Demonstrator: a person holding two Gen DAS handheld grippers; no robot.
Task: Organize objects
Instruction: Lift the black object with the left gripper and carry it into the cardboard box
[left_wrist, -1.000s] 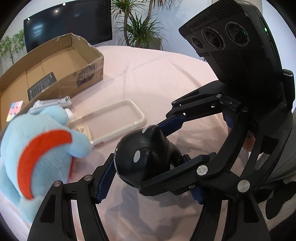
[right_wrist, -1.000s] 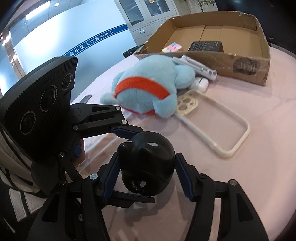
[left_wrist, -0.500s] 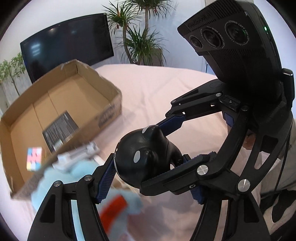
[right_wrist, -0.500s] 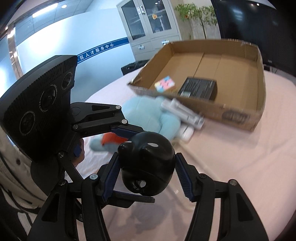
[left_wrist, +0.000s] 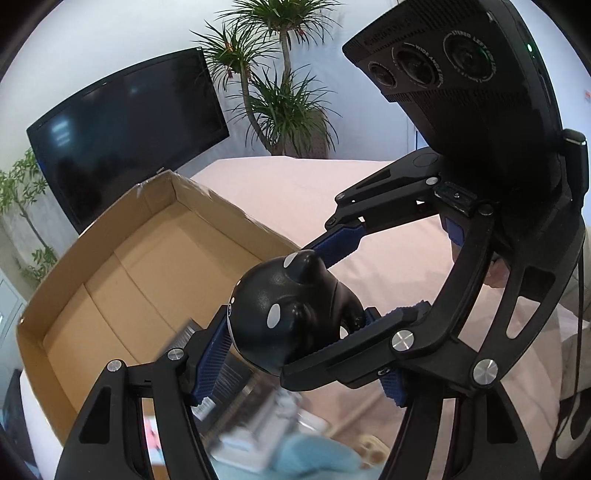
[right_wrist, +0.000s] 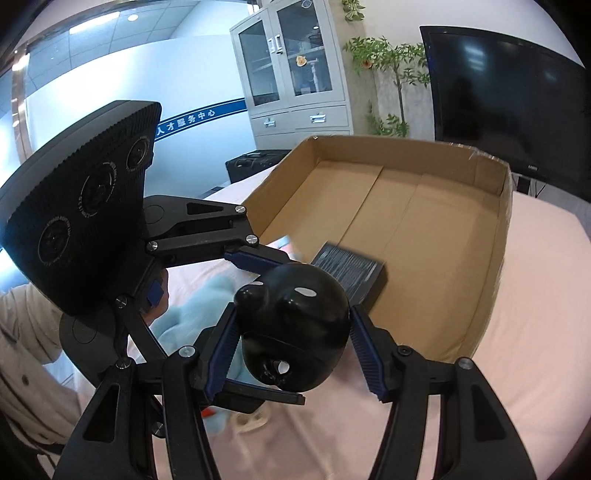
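A glossy black round toy (left_wrist: 284, 317) with white spots hangs in the air, held from two sides. My left gripper (left_wrist: 301, 373) is shut on it, its blue pads (left_wrist: 210, 362) against the toy's flanks. My right gripper (right_wrist: 293, 356) is also shut on the toy (right_wrist: 295, 325), crossing the left gripper (right_wrist: 264, 328) at a right angle. In the left wrist view the right gripper (left_wrist: 360, 277) reaches in from the upper right. The toy hovers over the near edge of an open cardboard box (left_wrist: 129, 258), also seen in the right wrist view (right_wrist: 424, 221).
In the box lie a black packet (right_wrist: 351, 266) and a colourful cube (right_wrist: 280, 242). Below the grippers, on the pink tablecloth (right_wrist: 535, 295), lie a blue plush (right_wrist: 192, 306) and white items (left_wrist: 258, 435). A TV (left_wrist: 129, 129) and a plant (left_wrist: 280, 92) stand behind.
Both grippers have risen with the black toy and moved from above the plush and phone case towards the box. The plush has slid to the bottom of both views.
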